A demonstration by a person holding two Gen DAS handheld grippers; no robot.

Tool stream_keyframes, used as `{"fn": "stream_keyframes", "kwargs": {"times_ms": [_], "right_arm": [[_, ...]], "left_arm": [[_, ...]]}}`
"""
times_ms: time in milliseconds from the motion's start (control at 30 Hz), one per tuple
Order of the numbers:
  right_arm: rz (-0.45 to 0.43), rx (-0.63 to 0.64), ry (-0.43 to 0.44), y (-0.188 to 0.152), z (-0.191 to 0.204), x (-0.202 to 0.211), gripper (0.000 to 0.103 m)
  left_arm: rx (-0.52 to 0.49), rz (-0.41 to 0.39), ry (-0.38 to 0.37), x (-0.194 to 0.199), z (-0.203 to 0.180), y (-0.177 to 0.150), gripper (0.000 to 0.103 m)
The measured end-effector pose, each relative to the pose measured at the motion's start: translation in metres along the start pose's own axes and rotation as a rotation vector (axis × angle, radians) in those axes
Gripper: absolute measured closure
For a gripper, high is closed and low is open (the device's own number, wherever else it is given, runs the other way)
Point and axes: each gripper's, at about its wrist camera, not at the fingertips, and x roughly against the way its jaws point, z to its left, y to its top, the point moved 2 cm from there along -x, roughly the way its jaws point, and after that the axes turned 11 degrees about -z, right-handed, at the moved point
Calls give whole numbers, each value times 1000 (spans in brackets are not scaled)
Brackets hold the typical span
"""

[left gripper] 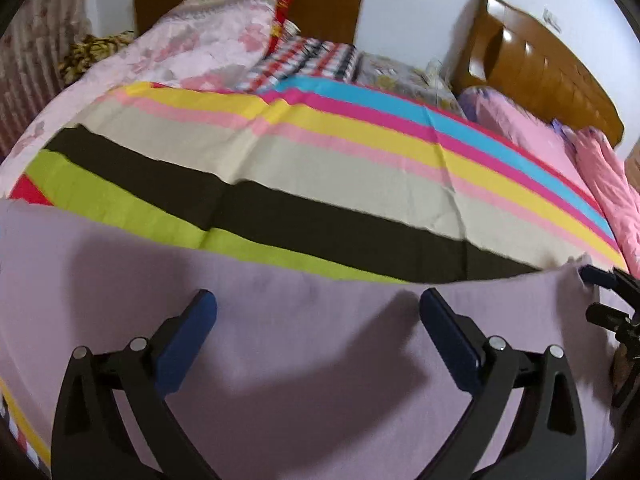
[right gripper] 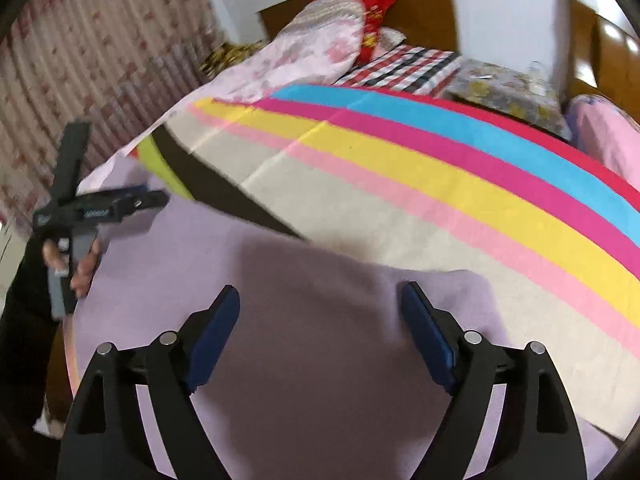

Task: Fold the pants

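A: Where do we find the pants?

B: We see the lilac pants (left gripper: 300, 360) lying flat on the striped bedspread (left gripper: 320, 168), at its near edge, under both tools.

A: And the tongs?

B: Our left gripper (left gripper: 318, 312) hangs spread wide above the cloth, pinching nothing. Our right gripper (right gripper: 320, 304) is likewise spread and bare. Pillows (right gripper: 320, 48) sit by the wooden headboard (right gripper: 424, 4).

The left wrist view sits low and close over the lavender pants (left gripper: 304, 360), facing toward the headboard (left gripper: 248, 0) at 12 o'clock. The right wrist view looks likewise — both share the striped sheet (right gripper: 400, 184) and pillows (right gripper: 320, 52).
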Motion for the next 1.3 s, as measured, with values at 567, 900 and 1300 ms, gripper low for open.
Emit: {"fn": "stream_keyframes", "kwargs": {"times_ms": [567,900,1300], "right_arm": [[-57,-14,-177,-32,-43,119,11],[-50,-456,-227,-99,-214,190,13],[-184,-221,-169,-141,-118,267,12]], "left_arm": [[-64,-107,-145,68,-124,4,2],[-555,105,-530,64,-326,-113,2],[-562,111,-489,66,-335,-128,1]]}}
